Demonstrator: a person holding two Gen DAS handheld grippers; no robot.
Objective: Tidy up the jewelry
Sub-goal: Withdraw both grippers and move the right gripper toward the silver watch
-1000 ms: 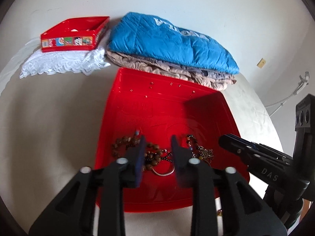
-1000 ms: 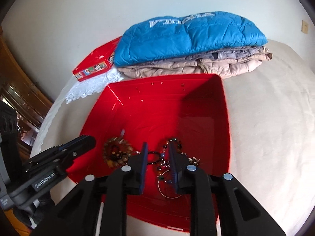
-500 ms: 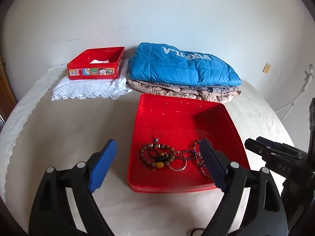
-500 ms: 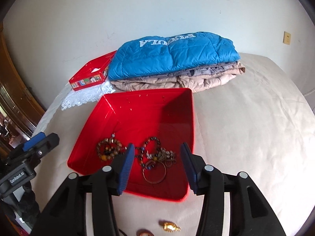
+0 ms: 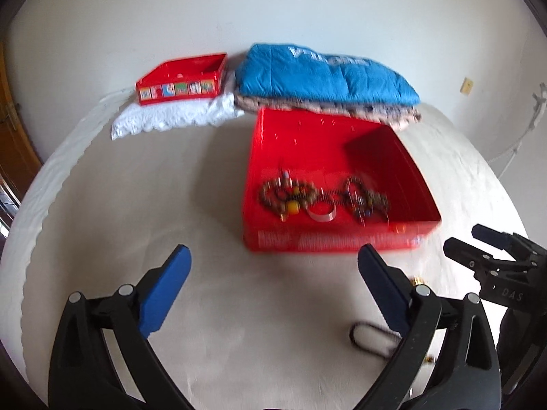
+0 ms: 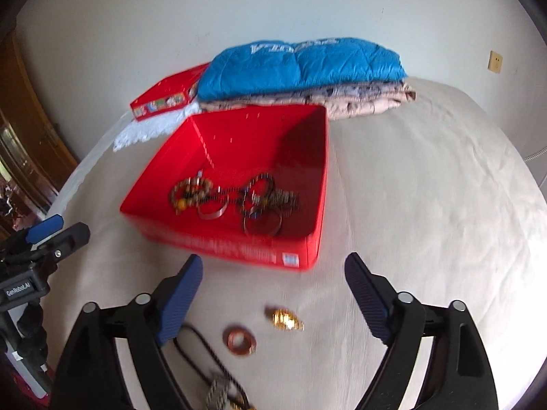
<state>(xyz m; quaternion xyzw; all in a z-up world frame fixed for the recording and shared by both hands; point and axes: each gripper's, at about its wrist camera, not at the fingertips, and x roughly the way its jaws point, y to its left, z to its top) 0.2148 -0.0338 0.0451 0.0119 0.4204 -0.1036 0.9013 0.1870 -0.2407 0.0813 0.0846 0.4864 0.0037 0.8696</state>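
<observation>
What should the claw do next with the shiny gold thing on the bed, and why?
Probably lower the right gripper onto the gold piece and close on it. Its jaws are wide open and empty, the piece lies on the bed just in front of the red tray, and the other jewelry already sits inside.

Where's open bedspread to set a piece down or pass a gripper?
Free: bedspread left of the red tray, below the lace cloth; also right of the tray. Crowded: just before the tray, with gold piece, copper ring, black cord.

Tangled beaded jewelry lies in red tray.
</observation>
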